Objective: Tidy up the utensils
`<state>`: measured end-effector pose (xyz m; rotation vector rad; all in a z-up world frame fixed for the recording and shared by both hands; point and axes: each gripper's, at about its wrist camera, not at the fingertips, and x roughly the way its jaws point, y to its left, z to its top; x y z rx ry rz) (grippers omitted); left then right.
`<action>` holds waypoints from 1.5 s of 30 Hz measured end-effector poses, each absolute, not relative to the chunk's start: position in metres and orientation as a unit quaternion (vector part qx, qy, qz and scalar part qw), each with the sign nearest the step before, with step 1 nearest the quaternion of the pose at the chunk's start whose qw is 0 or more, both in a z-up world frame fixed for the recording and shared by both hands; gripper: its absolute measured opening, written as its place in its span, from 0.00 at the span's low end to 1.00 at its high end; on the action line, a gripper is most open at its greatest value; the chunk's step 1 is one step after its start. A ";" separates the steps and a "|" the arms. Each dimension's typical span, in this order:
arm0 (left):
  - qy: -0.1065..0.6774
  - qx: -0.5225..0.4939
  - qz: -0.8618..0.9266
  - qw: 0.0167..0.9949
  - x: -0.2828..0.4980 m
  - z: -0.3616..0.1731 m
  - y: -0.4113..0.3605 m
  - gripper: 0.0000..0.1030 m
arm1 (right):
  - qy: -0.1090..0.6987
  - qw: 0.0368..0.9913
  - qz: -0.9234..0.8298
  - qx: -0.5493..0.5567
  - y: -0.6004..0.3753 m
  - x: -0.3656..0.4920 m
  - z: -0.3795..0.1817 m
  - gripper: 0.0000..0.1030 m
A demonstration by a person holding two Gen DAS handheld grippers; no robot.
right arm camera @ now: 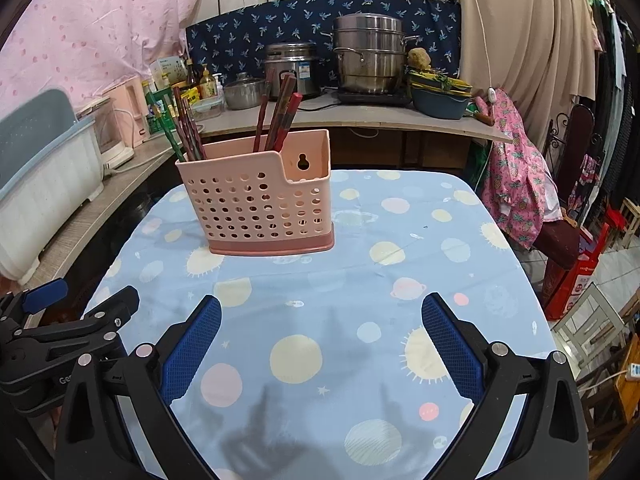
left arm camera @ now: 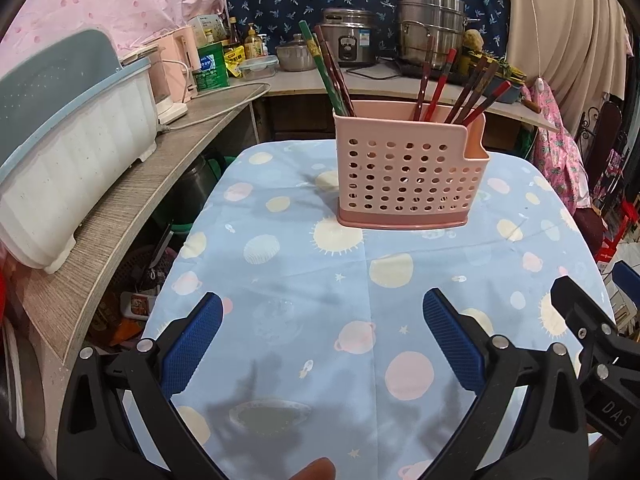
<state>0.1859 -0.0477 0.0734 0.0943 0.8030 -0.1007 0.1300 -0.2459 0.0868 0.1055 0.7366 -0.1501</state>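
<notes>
Kitchen corner, cluttered counters behind; cloth-covered surface [right arm camera: 400,280] carries only the pink utensil holder [right arm camera: 256,208], upright toward the far side. Chopsticks [right arm camera: 280,116] all stand inside it: one bunch left, one right. No loose utensils visible on the cloth, so task looks essentially done. Left gripper [left arm camera: 322,344] and right gripper [right arm camera: 321,344] both spread wide, empty, hovering well short of the holder.
</notes>
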 end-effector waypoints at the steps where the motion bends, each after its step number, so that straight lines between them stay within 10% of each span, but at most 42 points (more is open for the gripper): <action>1: 0.393 0.047 -0.048 0.917 0.187 0.073 -0.049 0.93 | 0.361 0.928 -0.074 0.050 -0.246 0.131 0.087 0.94; 45: 0.391 0.061 -0.048 0.917 0.206 0.093 -0.061 0.93 | 0.380 0.920 -0.077 0.061 -0.258 0.157 0.085 0.94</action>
